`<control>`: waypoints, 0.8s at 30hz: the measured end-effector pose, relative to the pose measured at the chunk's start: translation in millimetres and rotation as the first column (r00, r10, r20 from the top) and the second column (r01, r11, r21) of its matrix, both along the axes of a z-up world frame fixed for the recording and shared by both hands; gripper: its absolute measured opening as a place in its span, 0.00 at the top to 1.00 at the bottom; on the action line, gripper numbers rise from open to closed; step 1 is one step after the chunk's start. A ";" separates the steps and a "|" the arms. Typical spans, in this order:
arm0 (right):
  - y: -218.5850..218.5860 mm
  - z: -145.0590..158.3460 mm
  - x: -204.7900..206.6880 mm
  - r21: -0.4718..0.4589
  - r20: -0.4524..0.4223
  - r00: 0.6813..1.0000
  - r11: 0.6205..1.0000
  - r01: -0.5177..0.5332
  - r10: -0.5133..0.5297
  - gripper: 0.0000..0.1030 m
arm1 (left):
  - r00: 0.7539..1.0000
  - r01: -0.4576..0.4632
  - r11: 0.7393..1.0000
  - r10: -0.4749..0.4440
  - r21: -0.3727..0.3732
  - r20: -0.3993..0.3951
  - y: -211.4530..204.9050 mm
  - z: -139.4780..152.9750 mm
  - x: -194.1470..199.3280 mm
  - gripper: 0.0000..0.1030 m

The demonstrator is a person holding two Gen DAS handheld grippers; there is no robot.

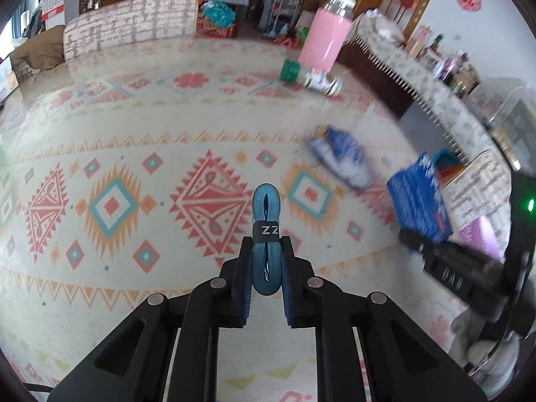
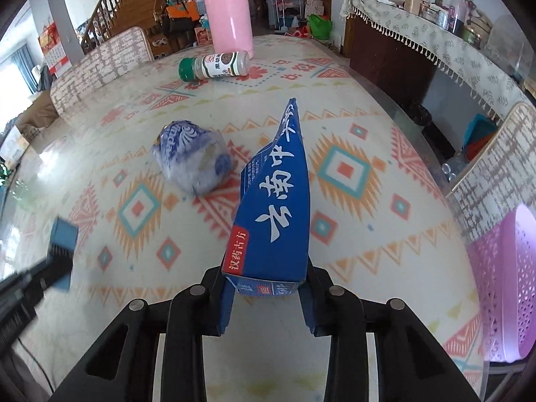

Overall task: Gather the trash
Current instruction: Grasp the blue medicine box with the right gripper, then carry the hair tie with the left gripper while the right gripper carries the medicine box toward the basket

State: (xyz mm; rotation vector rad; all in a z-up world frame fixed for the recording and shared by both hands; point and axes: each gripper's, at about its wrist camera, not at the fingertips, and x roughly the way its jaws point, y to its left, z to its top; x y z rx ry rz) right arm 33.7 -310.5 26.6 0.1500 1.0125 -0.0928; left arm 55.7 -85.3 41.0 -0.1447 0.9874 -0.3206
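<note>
My left gripper [image 1: 266,243] is shut on a folded teal strap [image 1: 264,207] with a black band marked "ZZ"; the strap stands up above the patterned tablecloth [image 1: 134,154]. A long blue carton [image 2: 274,207] with white characters sits lengthwise between the jaws of my right gripper [image 2: 268,278], which is shut on its near end. That carton [image 1: 418,197] shows blurred at the right of the left wrist view. A crumpled blue-and-white wrapper [image 2: 192,155] lies on the table left of the carton. My left gripper [image 2: 60,251] appears at the left edge of the right wrist view.
A pepper bottle [image 2: 214,65] with a green cap lies on its side at the far end, in front of an upright pink flask [image 2: 229,16]. A pink perforated basket [image 2: 502,284] stands off the table's right edge. Chairs [image 2: 495,167] flank the table.
</note>
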 end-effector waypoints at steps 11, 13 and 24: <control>-5.7 45.0 -77.4 0.077 0.139 0.990 0.996 -0.051 0.040 0.65 | 0.997 0.052 0.995 -0.047 -0.089 0.060 -4.0 13.9 -7.2 0.86; -5.8 50.0 -87.1 0.090 0.156 0.987 0.994 -0.062 0.047 0.65 | 0.996 0.055 0.994 -0.048 -0.091 0.071 -4.8 16.3 -8.0 0.86; -39.8 60.0 -152.1 0.145 0.226 0.974 0.989 -0.035 0.001 0.65 | 0.985 0.053 0.998 -0.057 0.030 0.162 -26.3 24.3 -24.1 0.86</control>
